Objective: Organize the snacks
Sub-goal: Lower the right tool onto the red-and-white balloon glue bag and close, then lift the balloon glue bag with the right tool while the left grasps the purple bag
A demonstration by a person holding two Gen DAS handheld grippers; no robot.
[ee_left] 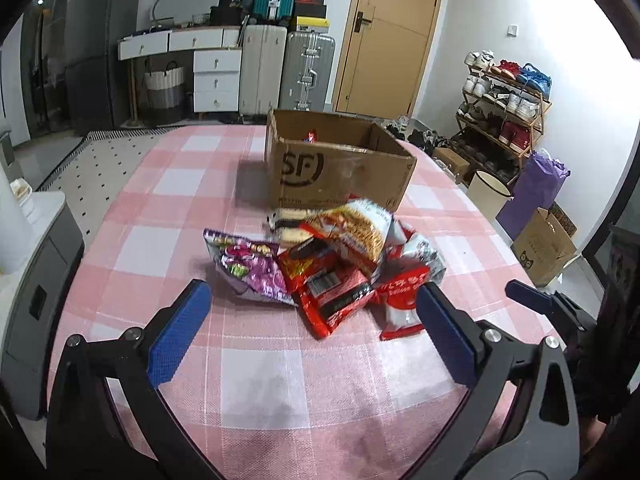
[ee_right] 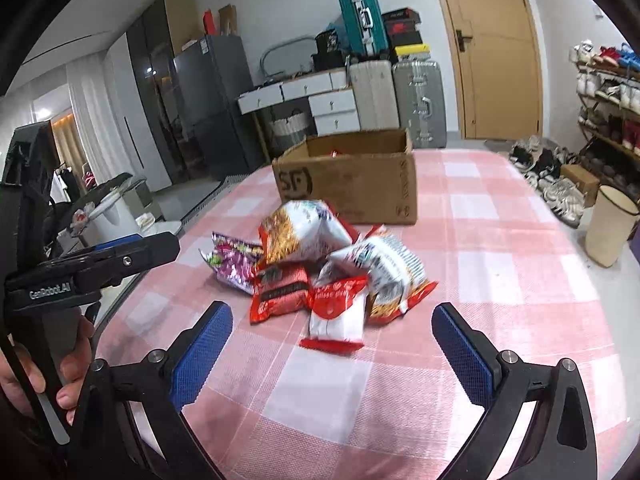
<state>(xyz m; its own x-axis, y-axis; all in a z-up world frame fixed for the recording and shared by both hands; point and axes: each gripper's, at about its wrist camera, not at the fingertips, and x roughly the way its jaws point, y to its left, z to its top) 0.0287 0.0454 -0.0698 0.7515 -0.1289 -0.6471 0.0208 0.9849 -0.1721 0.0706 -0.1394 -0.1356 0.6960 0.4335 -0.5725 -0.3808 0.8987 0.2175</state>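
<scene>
A: Where are the snacks?

B: A loose heap of crinkly foil snack packets (ee_left: 328, 260) lies mid-frame on the pink-and-white checked tablecloth (ee_left: 256, 380), just in front of the open brown cardboard box (ee_left: 340, 168), which shows something red inside.

A: And the grippers?

B: The left gripper (ee_left: 312, 320) and the right gripper (ee_right: 332, 340) both hover short of the pile, blue pads spread wide, holding nothing.

A: Best approach?

B: I'd take the nearest red-and-white packet (ee_right: 336, 316) first, pinching its flat body so the others don't drag along.
</scene>
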